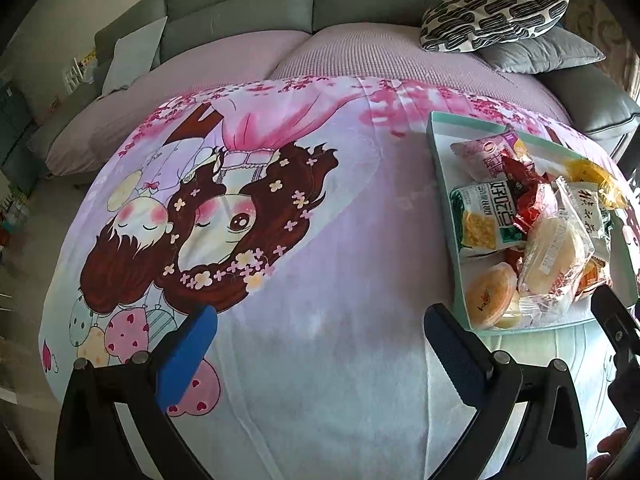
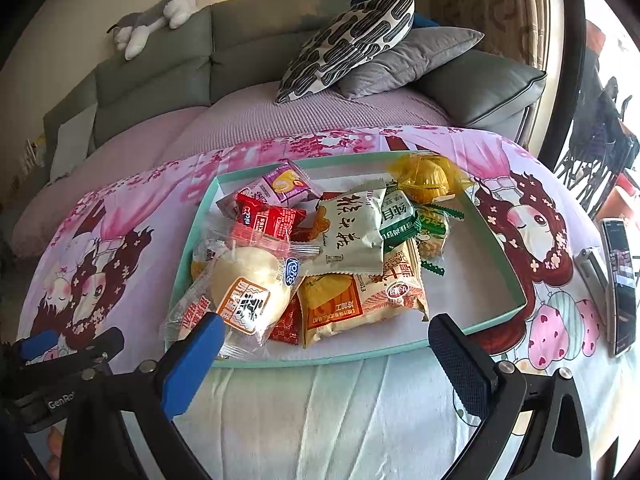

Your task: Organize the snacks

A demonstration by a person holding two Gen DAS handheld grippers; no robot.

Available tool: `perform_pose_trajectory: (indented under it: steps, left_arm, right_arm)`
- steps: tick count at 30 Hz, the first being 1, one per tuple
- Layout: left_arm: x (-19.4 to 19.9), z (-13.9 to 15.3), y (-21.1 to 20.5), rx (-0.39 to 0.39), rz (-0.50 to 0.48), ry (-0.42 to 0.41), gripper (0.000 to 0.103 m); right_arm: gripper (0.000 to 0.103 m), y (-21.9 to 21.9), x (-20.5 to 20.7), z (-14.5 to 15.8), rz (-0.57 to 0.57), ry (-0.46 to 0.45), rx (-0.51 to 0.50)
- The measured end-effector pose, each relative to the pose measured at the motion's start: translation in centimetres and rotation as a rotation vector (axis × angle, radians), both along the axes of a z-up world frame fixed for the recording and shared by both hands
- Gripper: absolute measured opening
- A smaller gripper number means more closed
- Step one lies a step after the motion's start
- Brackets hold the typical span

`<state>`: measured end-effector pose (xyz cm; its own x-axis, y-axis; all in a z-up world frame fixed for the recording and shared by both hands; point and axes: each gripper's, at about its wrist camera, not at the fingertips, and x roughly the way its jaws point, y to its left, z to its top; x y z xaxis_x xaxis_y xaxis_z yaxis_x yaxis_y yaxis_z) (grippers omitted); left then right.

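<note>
The shallow teal tray (image 2: 505, 242) lay on the cartoon-print cloth (image 2: 280, 400), its long axis running across in front of me; crinkly snack packets (image 2: 352, 232) were heaped toward its left half, a round bun in clear wrap (image 2: 250, 280) nearest; my right gripper (image 2: 324, 350) hung wide open and empty before the tray's near rim; my left gripper (image 1: 320, 344), likewise spread and empty, hovered left of the tray.

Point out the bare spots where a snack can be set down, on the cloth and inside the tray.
Most open: the printed cloth left of the teal tray, under the left gripper. Inside the tray, the right part is bare white floor, between the green packets and the right wall. The tray's left and middle are piled with snacks. A phone borders the cloth right of the tray.
</note>
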<state>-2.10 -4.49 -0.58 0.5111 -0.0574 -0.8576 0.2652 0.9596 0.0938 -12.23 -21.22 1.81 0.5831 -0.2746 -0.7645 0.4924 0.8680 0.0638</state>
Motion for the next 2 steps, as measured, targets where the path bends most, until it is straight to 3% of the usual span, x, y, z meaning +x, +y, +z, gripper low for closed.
perform_pose_trajectory:
  steps: [2]
  left_arm:
    - [0.02, 0.03, -0.06, -0.01, -0.005, 0.005, 0.103]
  right_arm:
    - [0.103, -0.04, -0.01, 0.0, -0.001, 0.001, 0.0]
